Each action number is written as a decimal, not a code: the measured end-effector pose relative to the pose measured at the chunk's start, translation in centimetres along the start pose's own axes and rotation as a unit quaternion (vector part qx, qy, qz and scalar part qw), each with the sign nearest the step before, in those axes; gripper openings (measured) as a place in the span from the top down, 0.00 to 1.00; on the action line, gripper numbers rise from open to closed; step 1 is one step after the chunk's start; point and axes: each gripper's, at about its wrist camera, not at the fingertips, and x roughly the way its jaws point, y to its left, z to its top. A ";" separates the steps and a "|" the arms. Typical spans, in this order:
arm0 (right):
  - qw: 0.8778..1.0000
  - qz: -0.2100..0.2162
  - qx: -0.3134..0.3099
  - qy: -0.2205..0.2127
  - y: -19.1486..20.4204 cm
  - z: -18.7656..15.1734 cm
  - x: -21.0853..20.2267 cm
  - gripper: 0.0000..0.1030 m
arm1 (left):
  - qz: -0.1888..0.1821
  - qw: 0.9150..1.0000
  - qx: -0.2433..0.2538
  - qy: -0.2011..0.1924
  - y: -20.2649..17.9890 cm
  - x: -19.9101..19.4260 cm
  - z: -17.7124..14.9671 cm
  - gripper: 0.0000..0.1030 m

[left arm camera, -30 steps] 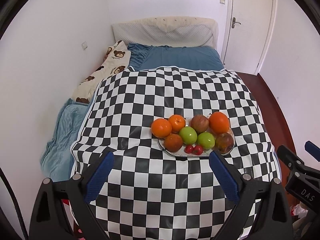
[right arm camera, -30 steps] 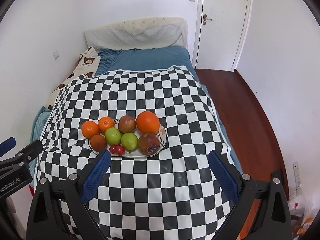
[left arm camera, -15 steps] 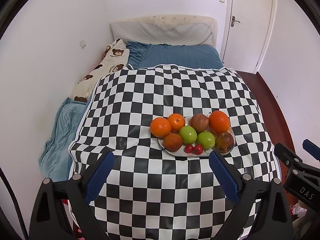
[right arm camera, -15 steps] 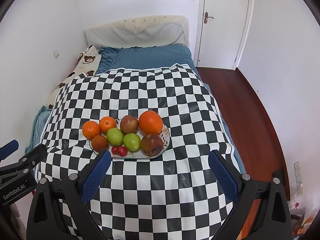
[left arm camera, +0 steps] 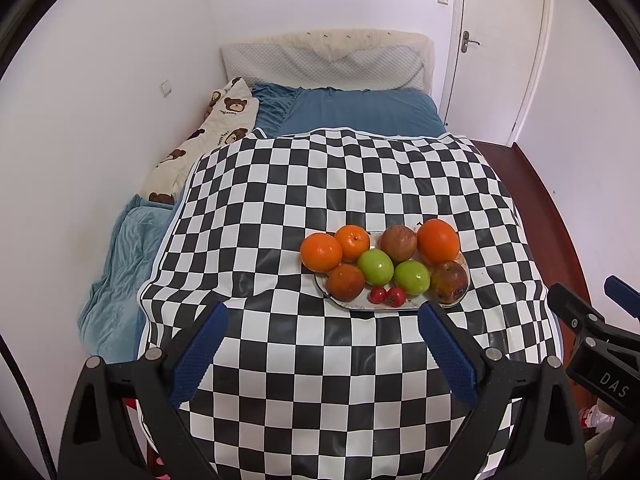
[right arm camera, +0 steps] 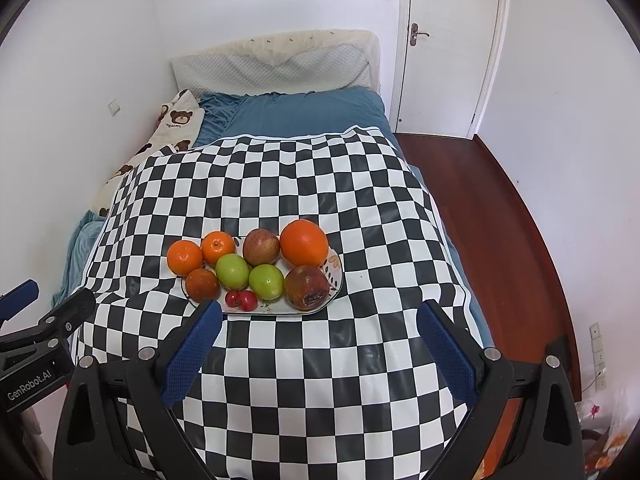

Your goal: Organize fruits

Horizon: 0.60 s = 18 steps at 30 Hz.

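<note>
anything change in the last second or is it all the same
Both grippers have come forward a little toward the plate: the fruit sits slightly lower and nearer in each view. Left gripper and right gripper stay open and empty. Nothing was gripped; the fruit keeps its arrangement.

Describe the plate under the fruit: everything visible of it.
The plate is white and shallow, seemingly ceramic, with a faceted rim and a dark leaf pattern showing at its right end. It lies flat on the checkered cloth covering the bed. Fruit hides most of it; only the near rim and right end show. The leftmost orange seems to sit off its edge on the cloth. Neither gripper touches it.
</note>
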 end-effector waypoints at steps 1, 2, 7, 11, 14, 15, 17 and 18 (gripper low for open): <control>1.000 0.000 0.002 0.000 0.0 0.0 0.0 0.03 | -0.001 1.000 0.000 0.000 0.0 0.0 0.0 0.06; 1.000 0.001 0.002 0.000 0.0 0.0 -0.3 0.03 | -0.001 1.000 -0.001 0.001 0.0 0.0 0.0 0.06; 1.000 0.001 -0.001 -0.001 0.1 -0.1 -0.2 0.03 | -0.002 1.000 0.000 0.001 -0.1 -0.2 -0.1 0.06; 1.000 0.003 -0.001 -0.002 0.0 -0.2 -0.3 0.03 | -0.002 1.000 0.000 0.002 -0.1 -0.2 -0.1 0.06; 1.000 0.003 0.000 -0.001 0.0 -0.3 -0.4 0.03 | -0.002 1.000 0.000 0.000 -0.1 -0.2 -0.1 0.06; 1.000 0.002 -0.002 0.000 0.1 -0.4 -0.3 0.03 | -0.002 1.000 0.000 0.000 -0.2 -0.3 -0.1 0.06; 1.000 0.003 -0.002 0.001 0.0 -0.4 -0.4 0.03 | -0.002 1.000 0.001 -0.001 -0.2 -0.3 -0.1 0.06; 1.000 0.003 -0.002 0.002 0.0 -0.5 -0.3 0.03 | -0.002 1.000 0.002 -0.001 -0.2 -0.3 0.0 0.06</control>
